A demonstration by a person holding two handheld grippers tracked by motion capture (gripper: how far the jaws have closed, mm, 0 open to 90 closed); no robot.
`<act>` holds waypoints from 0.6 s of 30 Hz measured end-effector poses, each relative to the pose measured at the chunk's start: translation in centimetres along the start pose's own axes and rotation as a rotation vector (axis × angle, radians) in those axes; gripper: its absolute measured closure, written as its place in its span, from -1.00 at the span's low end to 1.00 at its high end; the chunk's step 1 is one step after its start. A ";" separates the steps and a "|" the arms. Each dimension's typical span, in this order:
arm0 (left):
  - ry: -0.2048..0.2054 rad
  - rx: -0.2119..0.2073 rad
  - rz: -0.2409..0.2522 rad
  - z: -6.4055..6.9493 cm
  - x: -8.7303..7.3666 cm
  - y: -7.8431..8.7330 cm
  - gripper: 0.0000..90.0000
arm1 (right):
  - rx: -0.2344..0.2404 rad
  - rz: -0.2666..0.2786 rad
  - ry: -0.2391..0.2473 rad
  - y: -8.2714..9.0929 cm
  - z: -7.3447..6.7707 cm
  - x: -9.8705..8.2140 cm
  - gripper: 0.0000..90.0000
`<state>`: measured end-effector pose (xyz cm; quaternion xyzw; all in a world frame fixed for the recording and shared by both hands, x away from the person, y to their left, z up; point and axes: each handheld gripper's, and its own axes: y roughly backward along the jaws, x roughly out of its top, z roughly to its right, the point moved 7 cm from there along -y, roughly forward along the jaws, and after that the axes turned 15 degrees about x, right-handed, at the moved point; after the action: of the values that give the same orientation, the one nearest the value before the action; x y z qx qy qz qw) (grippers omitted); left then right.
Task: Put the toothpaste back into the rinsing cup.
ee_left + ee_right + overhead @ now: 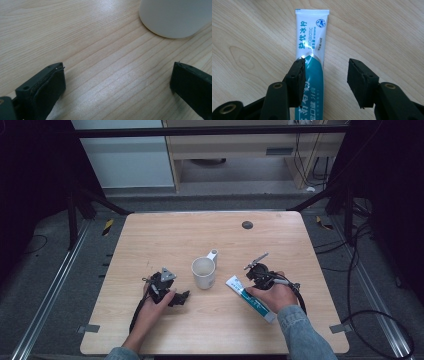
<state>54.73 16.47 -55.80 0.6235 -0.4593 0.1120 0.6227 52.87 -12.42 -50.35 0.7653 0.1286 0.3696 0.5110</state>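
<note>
A white mug (204,272) stands upright near the middle of the wooden table (210,230), its handle pointing away from the person. Its lower wall, the mug (175,17), appears at the top right of the left gripper view. My left gripper (182,297) (118,66) rests low on the table just left of the mug, jaws wide open with only bare wood between them. A white and teal toothpaste tube (250,299) (310,37) lies flat to the right of the mug. My right gripper (248,285) (327,62) is over the tube, open: one jaw overlaps the tube's edge, the other stands clear of it.
A small black round disc (247,225) sits at the far side of the table. Cables (360,310) lie on the floor to the right. A metal rail (50,290) runs along the floor on the left.
</note>
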 end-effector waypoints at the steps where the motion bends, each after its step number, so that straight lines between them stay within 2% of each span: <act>1: 0.000 0.000 0.000 0.0 0.0 0.0 -1.00 | 0.002 -0.005 -0.006 -0.1 -0.1 0.0 0.09; 18: 0.000 0.000 0.000 0.0 0.0 0.0 -1.00 | 0.020 -0.042 0.000 -0.9 -0.2 0.1 0.05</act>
<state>54.75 16.47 -55.80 0.6235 -0.4593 0.1119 0.6227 52.99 -11.80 -51.05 0.7675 0.1484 0.3575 0.5109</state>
